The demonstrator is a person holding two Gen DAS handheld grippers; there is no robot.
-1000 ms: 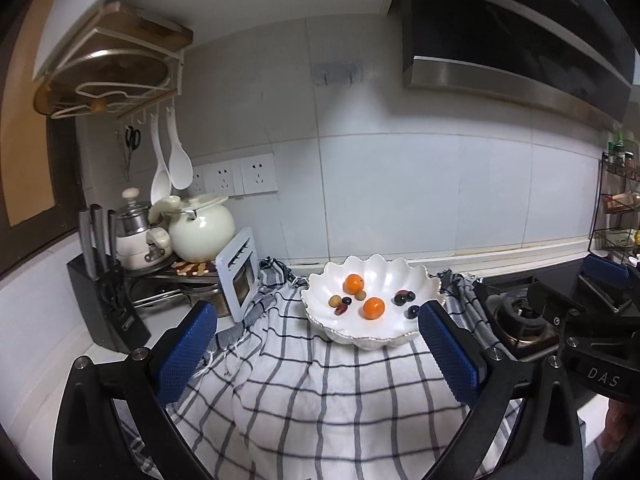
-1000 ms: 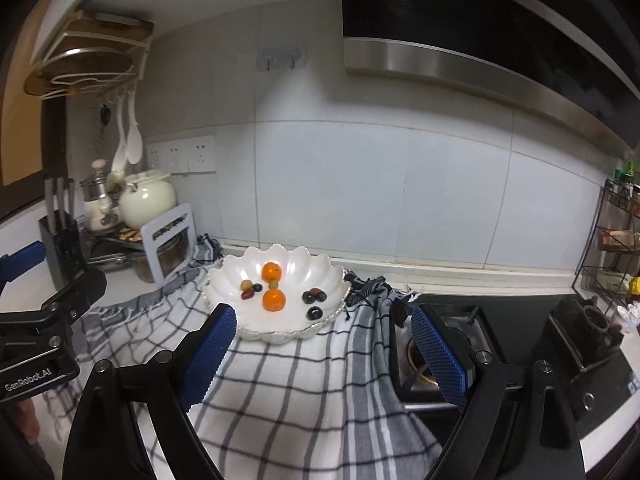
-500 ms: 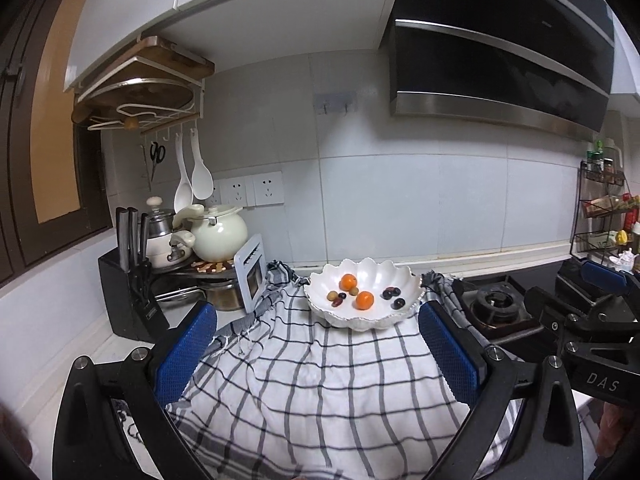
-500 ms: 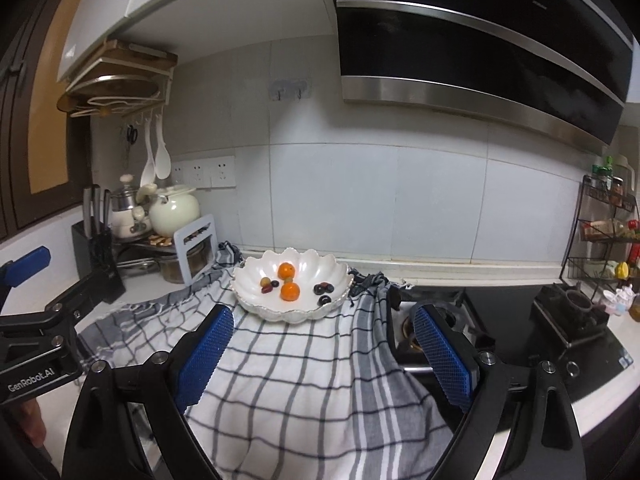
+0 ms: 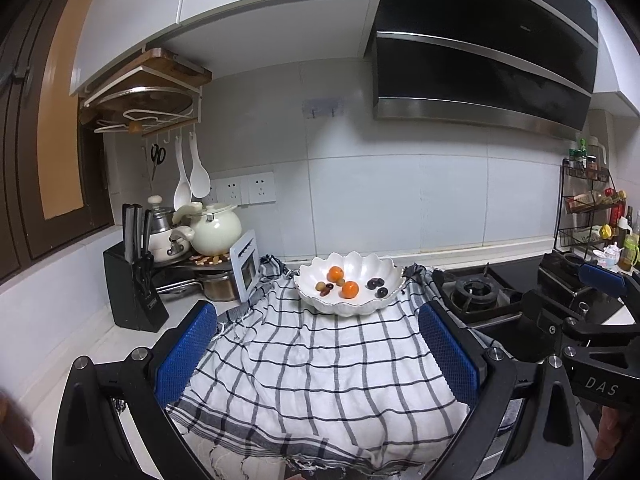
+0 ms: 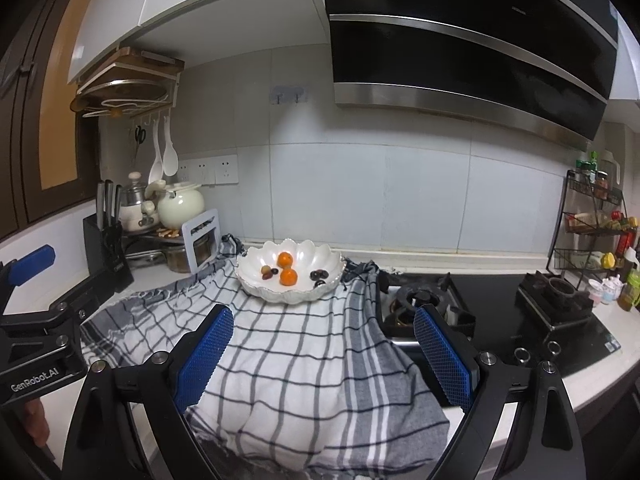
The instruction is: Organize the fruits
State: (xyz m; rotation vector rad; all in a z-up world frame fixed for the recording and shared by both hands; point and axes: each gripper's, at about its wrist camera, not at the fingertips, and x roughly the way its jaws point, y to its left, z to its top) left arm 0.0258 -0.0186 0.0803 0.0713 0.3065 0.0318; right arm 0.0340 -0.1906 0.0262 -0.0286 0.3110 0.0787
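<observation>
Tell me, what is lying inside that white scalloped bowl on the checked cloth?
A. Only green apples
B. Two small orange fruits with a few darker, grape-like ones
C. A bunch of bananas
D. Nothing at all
B: the white bowl holds two orange fruits and several small dark fruits, all resting on the checked cloth; both pairs of jaws stand open, well short of it.

Black left gripper (image 5: 316, 350) frame, blue dimpled jaws, silver screws

Fruit bowl (image 6: 256, 258) on checked cloth (image 6: 288, 344)
</observation>
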